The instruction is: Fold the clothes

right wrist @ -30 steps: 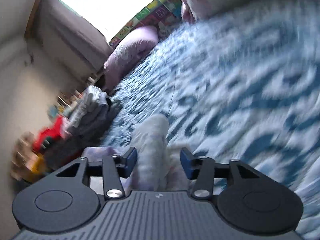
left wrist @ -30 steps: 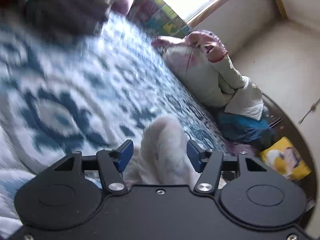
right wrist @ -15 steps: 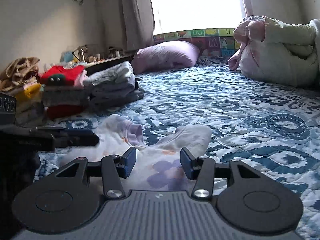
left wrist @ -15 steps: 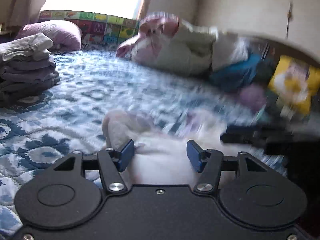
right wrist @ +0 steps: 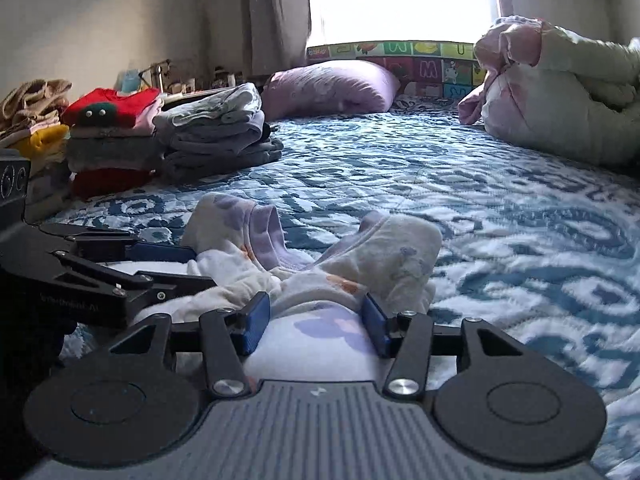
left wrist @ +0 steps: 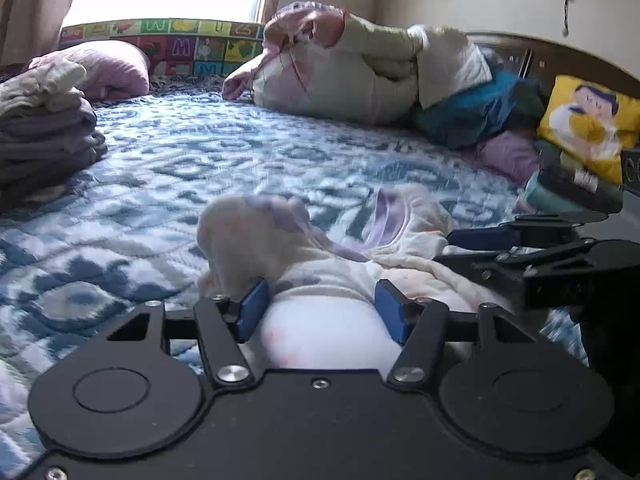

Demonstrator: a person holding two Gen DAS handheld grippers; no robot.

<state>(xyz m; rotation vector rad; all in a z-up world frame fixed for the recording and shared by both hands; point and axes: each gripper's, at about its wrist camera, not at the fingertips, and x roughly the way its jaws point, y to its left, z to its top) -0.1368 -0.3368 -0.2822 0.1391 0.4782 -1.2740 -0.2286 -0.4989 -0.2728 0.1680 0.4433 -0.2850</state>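
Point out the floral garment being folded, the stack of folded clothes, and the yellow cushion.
Floral garment (right wrist: pixel 396 252): right wrist view, on its right-hand leg.
Stack of folded clothes (right wrist: pixel 216 136): right wrist view, on the middle of the grey pile.
Yellow cushion (left wrist: pixel 588 124): left wrist view, on its printed front.

Premises: a home bedroom. A bed with a blue patterned quilt (right wrist: pixel 480 200), a pillow (right wrist: pixel 332 84), stacked folded clothes (right wrist: pixel 216 136), and apparently a curtained window (right wrist: pixel 400 0).

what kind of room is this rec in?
Almost certainly a home bedroom: a blue-and-white patterned quilt covers a bed, a lilac pillow lies by the bright window, and stacks of folded clothes sit on the bed's far side.
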